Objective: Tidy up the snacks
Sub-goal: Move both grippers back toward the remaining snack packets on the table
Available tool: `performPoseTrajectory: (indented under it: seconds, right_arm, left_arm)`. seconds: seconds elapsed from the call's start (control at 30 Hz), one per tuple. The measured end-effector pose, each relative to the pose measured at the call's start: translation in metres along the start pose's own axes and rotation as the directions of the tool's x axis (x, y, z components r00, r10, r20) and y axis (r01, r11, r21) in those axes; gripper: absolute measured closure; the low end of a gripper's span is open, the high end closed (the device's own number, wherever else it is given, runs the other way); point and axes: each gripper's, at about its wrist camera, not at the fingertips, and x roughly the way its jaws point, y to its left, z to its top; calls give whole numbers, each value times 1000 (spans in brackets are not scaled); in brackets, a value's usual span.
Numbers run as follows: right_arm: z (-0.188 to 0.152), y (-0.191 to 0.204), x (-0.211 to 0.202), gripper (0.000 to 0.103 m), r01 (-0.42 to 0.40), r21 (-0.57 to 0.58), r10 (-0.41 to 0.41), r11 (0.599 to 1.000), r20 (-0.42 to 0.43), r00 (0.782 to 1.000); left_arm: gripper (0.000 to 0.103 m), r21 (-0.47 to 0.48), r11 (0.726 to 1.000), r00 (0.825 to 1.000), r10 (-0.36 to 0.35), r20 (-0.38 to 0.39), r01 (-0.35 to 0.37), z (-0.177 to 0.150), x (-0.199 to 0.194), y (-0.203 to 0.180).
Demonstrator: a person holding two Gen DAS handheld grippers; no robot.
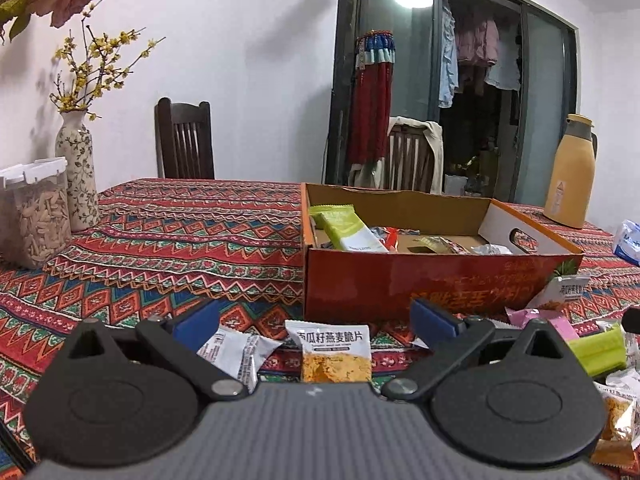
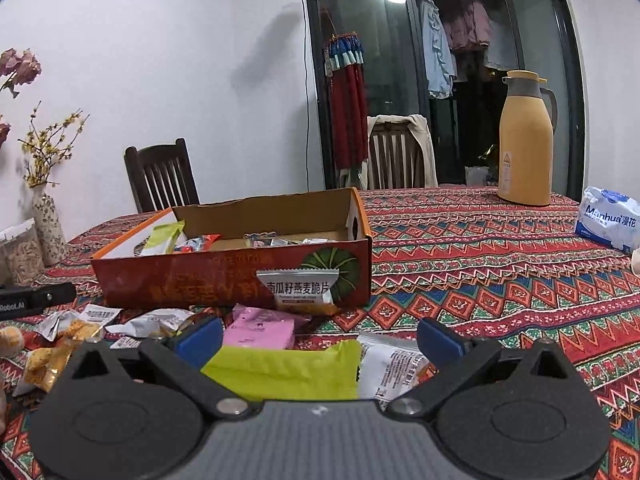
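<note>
An open red cardboard box (image 1: 400,280) holds several snacks, among them a green packet (image 1: 346,226). It also shows in the right wrist view (image 2: 180,280). My left gripper (image 1: 316,320) is open low over the cloth, with a white and orange oat-crisp packet (image 1: 334,354) between its fingers and a white packet (image 1: 236,354) beside it. My right gripper (image 2: 320,336) is open over a lime green packet (image 2: 288,368), a pink packet (image 2: 262,330) and a white packet (image 2: 390,364). Another oat-crisp packet (image 2: 298,290) leans on the box front.
A patterned tablecloth (image 1: 180,240) covers the table. A floral vase (image 1: 78,176) and a clear jar (image 1: 38,220) stand at the left. A yellow thermos (image 2: 526,140) and a tissue pack (image 2: 608,218) are at the right. Loose snacks (image 2: 68,332) lie left of my right gripper. Two chairs stand behind.
</note>
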Motion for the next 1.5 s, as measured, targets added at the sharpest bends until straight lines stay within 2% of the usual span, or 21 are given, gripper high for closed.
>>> performPoseTrajectory:
  seconds: [0.47,0.87,0.93,1.0,1.07,1.13,1.33,1.5]
  right_arm:
    - [-5,1,-4,0,-11,12,12,1000,-14,1000]
    - [-28,-3,-7,0,22,21,-20,1000,-91,996]
    - [-29,-1,-8,2,24,8,-23,1000,-95,995]
    - [-29,3,-10,10,43,-15,-44,999,-100,994]
    - [-31,5,-11,23,43,-21,-45,999,-111,993]
    - [-34,5,-12,28,34,-27,-37,999,-126,991]
    - [-39,6,-12,30,10,-35,-15,999,-143,990]
    - [-36,1,-23,32,18,-11,-19,1000,-110,994]
  left_arm:
    - [0,-23,999,1000,23,5,-23,-1,0,3]
    - [0,-29,999,999,35,3,-35,-2,0,4]
    - [0,-29,999,999,41,0,-41,-2,1,4]
    - [0,-30,998,999,45,-5,-46,-2,2,4]
    - [0,-31,998,999,48,-7,-49,-2,3,4]
    - [0,-31,998,999,49,-9,-50,-1,3,4]
    - [0,-32,998,999,49,-12,-49,-1,3,5]
    - [0,-33,998,999,51,-16,-51,-2,4,5]
